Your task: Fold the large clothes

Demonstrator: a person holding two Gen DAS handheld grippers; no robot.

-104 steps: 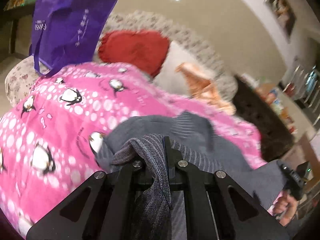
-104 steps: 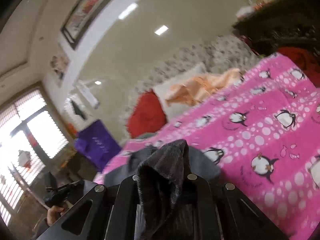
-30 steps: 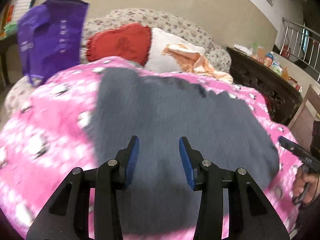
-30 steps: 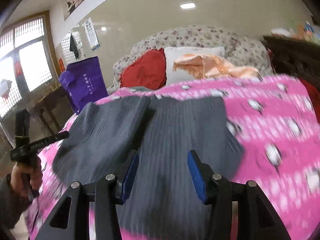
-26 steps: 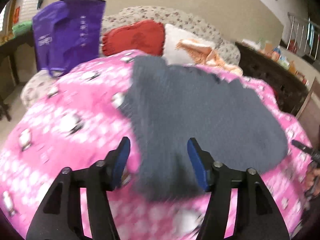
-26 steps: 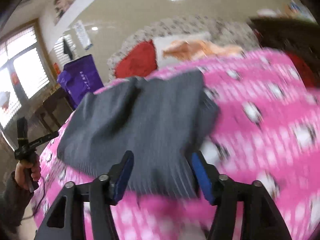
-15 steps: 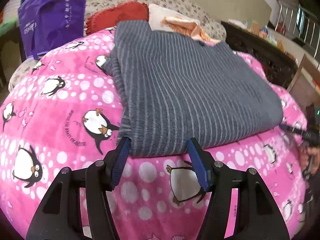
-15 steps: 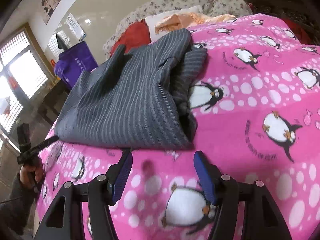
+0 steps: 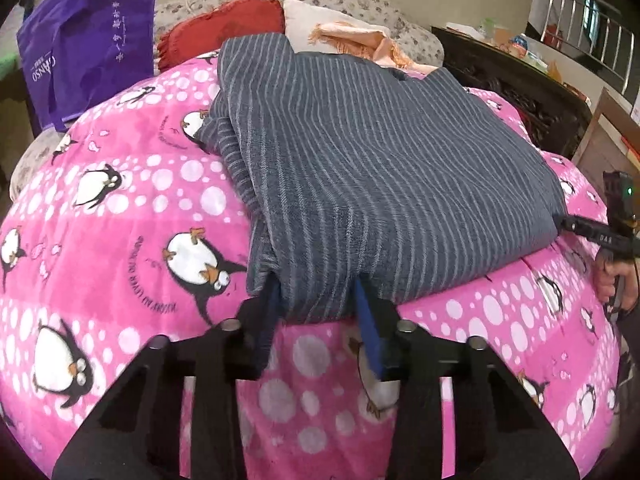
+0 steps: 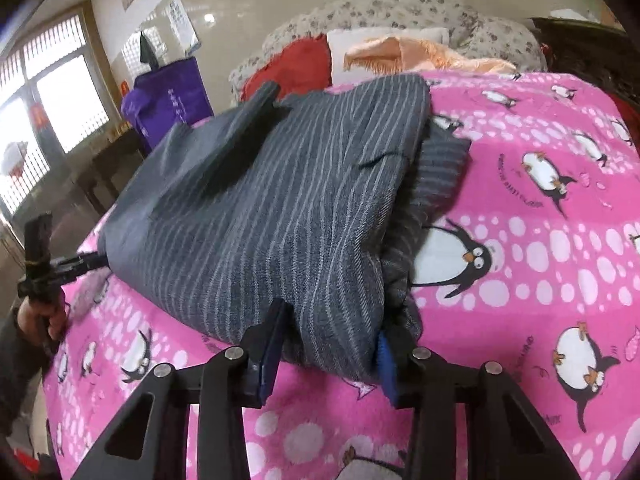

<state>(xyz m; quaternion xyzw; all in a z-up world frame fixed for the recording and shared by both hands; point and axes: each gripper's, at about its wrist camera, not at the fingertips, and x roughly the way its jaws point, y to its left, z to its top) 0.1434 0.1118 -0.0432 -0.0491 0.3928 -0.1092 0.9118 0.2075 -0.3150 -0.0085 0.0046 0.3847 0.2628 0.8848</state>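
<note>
A grey striped garment [image 9: 360, 152] lies folded on the pink penguin blanket [image 9: 120, 216]. My left gripper [image 9: 316, 304] is open, its blue-padded fingers straddling the garment's near edge at its left corner. In the right wrist view the same garment [image 10: 280, 200] shows, with a darker striped layer sticking out on its right side. My right gripper [image 10: 332, 332] is open, its fingers on either side of the near right corner of the fold. Each gripper also shows small at the far edge of the other's view.
A purple bag [image 9: 88, 36] stands at the bed's left. A red cushion [image 9: 224, 28], a white pillow and an orange cloth [image 9: 360, 40] lie by the floral headboard. A dark wooden cabinet [image 9: 520, 80] stands to the right. Windows [image 10: 52, 104] show at the left.
Both grippers let go of the garment, which now lies spread and folded on the blanket. They drew back, then came forward and down so that their open fingers straddle its near edge.
</note>
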